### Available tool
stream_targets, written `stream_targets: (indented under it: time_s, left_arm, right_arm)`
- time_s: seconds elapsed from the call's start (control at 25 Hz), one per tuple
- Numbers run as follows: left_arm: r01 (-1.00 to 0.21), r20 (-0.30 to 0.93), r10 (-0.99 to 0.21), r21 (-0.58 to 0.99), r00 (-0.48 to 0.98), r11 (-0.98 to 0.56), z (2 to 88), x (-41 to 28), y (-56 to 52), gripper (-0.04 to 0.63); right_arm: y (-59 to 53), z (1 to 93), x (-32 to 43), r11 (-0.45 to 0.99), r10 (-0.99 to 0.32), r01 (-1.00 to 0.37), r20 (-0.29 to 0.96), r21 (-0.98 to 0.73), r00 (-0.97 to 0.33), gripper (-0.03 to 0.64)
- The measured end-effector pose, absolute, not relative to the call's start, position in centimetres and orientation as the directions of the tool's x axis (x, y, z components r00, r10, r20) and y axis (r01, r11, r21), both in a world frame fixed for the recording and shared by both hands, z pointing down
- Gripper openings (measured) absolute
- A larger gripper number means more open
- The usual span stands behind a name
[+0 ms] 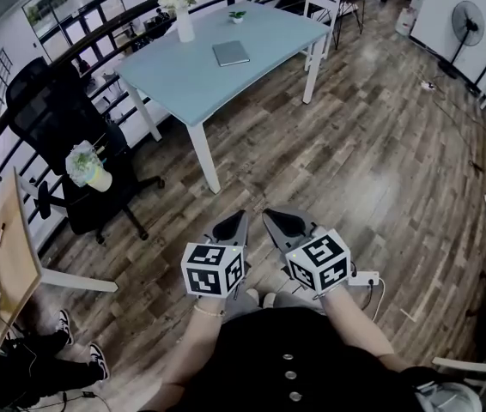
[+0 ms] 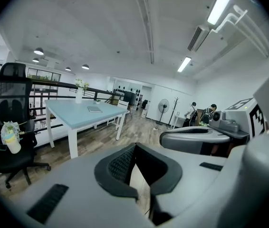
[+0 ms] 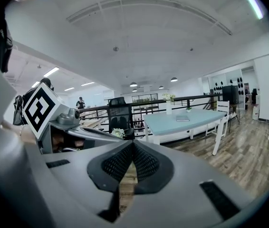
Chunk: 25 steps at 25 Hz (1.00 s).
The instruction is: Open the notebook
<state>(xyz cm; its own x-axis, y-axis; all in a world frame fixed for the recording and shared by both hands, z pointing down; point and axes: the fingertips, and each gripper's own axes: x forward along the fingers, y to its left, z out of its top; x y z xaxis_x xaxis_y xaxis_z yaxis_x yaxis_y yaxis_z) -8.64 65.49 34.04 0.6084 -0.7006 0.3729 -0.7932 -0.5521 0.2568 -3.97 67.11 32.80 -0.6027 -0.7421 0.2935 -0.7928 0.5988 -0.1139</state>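
A closed grey notebook (image 1: 230, 53) lies flat on the light blue table (image 1: 183, 75) across the room. It is small and far off in the left gripper view (image 2: 95, 109) and in the right gripper view (image 3: 182, 118). Both grippers are held side by side close to the person's body, well short of the table, over the wooden floor. The left gripper (image 1: 240, 218) (image 2: 135, 147) has its tips touching and holds nothing. The right gripper (image 1: 270, 216) (image 3: 133, 143) is shut too, with nothing between its pads.
A white vase of flowers (image 1: 180, 11) and a small potted plant (image 1: 237, 15) stand on the table's far side. A white chair (image 1: 322, 7) is at its right end. A black office chair (image 1: 54, 118) and a wooden desk (image 1: 3, 247) stand at left, a fan (image 1: 466, 20) at right.
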Motion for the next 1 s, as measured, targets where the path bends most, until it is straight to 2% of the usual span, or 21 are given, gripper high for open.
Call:
stream_targets:
  time_s: [0.24,0.56,0.6,0.64,1.0]
  left_arm:
    - [-0.778,0.335,-0.702,0.269,0.628,-0.567,33.7,-7.5,65.6,0.018]
    - [-0.801,0.367,-0.712,0.281,0.598,-0.528,35.4,-7.0,66.9,0.017]
    - [-0.803,0.365,-0.716,0.284,0.595,-0.523,35.4,-7.0,67.0,0.017]
    - [-0.805,0.365,-0.717,0.287,0.593,-0.52,35.5,-6.9,67.1,0.017]
    - [-0.812,0.39,-0.713,0.285,0.584,-0.509,36.2,-6.7,67.0,0.017]
  right_arm:
    - [67.4,32.3,-3.1,0.622,-0.733,-0.765,0.219,-0.168,-0.644,0.005]
    - [67.6,34.0,-0.9,0.6,-0.751,-0.791,0.255,-0.122,-0.609,0.008]
    - [67.6,34.0,-0.8,0.602,-0.749,-0.789,0.26,-0.119,-0.61,0.056]
    - [67.6,34.1,-0.7,0.607,-0.744,-0.786,0.264,-0.116,-0.614,0.074]
    - [67.5,33.7,-0.3,0.61,-0.751,-0.786,0.244,-0.101,-0.614,0.091]
